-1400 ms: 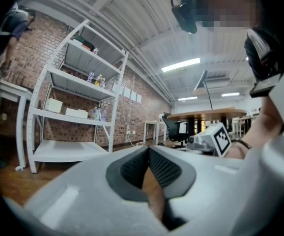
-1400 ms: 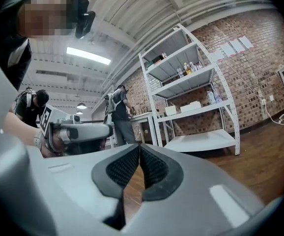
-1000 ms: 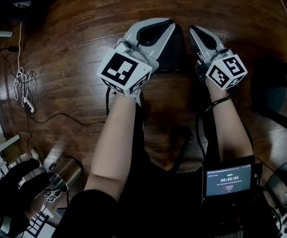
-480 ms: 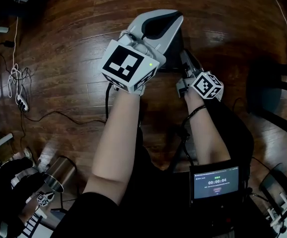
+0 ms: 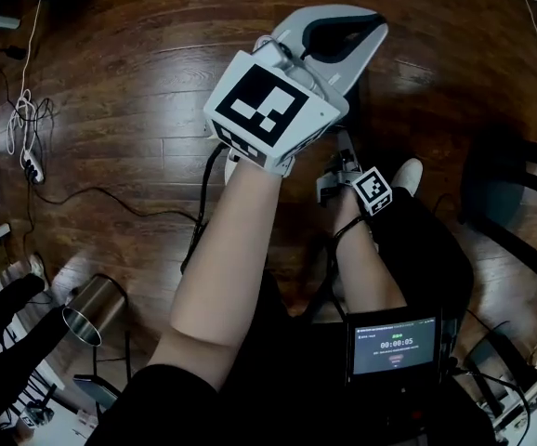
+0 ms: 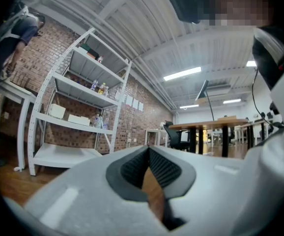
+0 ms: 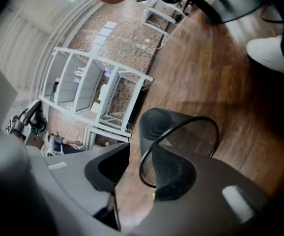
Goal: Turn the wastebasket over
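- Wastebasket (image 7: 156,123): a black, round wire-mesh bin that lies on its side on the brown wooden plank floor (image 5: 129,82). In the right gripper view it sits just off centre toward 4 o'clock. Its open mouth faces the camera and its closed base points toward 11 o'clock.
- The lower arc of its rim is hidden behind the dark pad of one jaw, so only the upper rim and part of the mesh wall show.
- In the head view the bin cannot be made out. The left gripper (image 6: 148,152), held close to the camera, covers the floor from 12 to 1 o'clock.
- Right gripper (image 7: 140,156): its jaws are released and have just been opening. The rim's near edge shows in the gap between them, and neither pad presses on it. Whether that edge lies inside the tips or just beyond them cannot be told.
- The left gripper's jaws are clenched tip to tip with nothing between them. It points level into the room, away from the bin.
- In the head view a white shoe (image 5: 408,175) lies at 3 o'clock beside the right forearm.
- A small lit timer screen (image 5: 394,345) is at 5 o'clock, and a steel cup (image 5: 92,309) at 8 o'clock.
- A white power strip with its cable (image 5: 29,161) is near 9 o'clock.
- White metal shelving (image 6: 78,107) stands against a brick wall at 9 o'clock in the left gripper view.
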`<state>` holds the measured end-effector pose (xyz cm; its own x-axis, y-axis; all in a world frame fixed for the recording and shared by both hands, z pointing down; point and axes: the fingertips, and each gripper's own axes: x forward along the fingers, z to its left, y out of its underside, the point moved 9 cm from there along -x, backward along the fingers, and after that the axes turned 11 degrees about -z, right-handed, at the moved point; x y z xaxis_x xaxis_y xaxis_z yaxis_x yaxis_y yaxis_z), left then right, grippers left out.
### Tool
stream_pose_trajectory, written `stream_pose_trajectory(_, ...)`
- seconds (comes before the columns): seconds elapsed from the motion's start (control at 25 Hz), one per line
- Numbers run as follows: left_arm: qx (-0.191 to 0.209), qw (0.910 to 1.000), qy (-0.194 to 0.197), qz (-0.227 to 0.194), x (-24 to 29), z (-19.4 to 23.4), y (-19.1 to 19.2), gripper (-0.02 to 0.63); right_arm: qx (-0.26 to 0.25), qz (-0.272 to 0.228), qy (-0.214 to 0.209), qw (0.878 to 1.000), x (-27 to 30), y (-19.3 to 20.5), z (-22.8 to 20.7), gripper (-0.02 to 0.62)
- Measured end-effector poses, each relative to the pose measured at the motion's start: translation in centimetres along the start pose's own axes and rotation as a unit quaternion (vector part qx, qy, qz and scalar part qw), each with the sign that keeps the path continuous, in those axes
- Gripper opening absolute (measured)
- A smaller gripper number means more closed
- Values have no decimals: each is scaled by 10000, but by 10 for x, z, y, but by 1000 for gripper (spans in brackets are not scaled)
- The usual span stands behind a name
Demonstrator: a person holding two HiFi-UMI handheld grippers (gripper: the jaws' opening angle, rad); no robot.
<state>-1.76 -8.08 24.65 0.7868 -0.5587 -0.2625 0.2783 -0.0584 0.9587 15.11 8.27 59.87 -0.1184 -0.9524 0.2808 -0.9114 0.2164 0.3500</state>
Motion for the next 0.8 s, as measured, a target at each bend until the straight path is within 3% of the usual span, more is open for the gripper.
stream_pose_trajectory(0.28, -40, 9998, -72, -164, -8, 6, -10, 3, 1244, -538, 491, 9896, 2, 39, -32, 176)
stream_pose_trajectory(0.8, -89, 9996, -193, -200, -13, 12, -14, 3, 1577, -727, -249, 9845, 80, 39, -25, 199)
